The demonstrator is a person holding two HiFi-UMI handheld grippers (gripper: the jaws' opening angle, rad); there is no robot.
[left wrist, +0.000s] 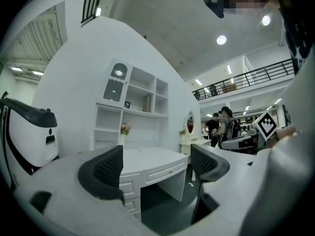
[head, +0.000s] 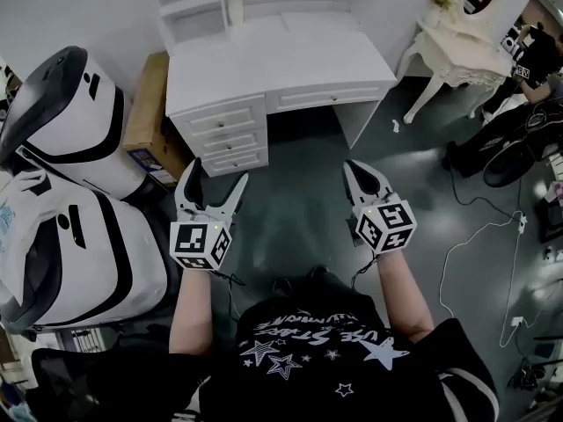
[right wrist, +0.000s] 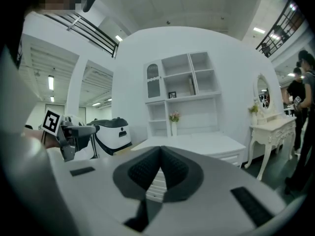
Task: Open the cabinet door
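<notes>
floor point(head: 308, 209): dark grey-green, smooth, slight sheen; a thin white cable point(head: 475, 236) loops across it on the right.
pods point(head: 79, 121): two rounded glossy white shells with black trim, left of the counter, one nearer the camera than the other.
counter point(head: 273, 60): white painted desk with a flat matte top. Three stacked drawers point(head: 224, 139) under the front-left corner, one long shallow drawer under the front edge, open knee space below.
hutch point(right wrist: 202, 114): white open-shelf unit along the counter's back edge, made of square compartments.
vanity table point(head: 449, 47): white, curved legs, oval mirror, well right of the counter.
cardboard box point(head: 149, 112): brown, flat-sided, against the counter's left side.
cabinet door point(right wrist: 153, 80): small panel with an arched top in the hutch's top-left compartment, above the counter's back-left corner. Looks flush with its frame. Neither tool is near it.
left tool point(head: 220, 170): white body, marker cube at the rear. Jaws spread wide with nothing between them. Ribbed black pads point(left wrist: 109, 167) face each other. Hangs over the floor, short of the counter's front edge.
right tool point(head: 354, 170): same build, jaws closed with the black pads point(right wrist: 174, 168) meeting at the tip, nothing clamped. Also over the floor.
vase point(head: 234, 7): slim, white, holding pink flowers, at the counter's back edge.
</notes>
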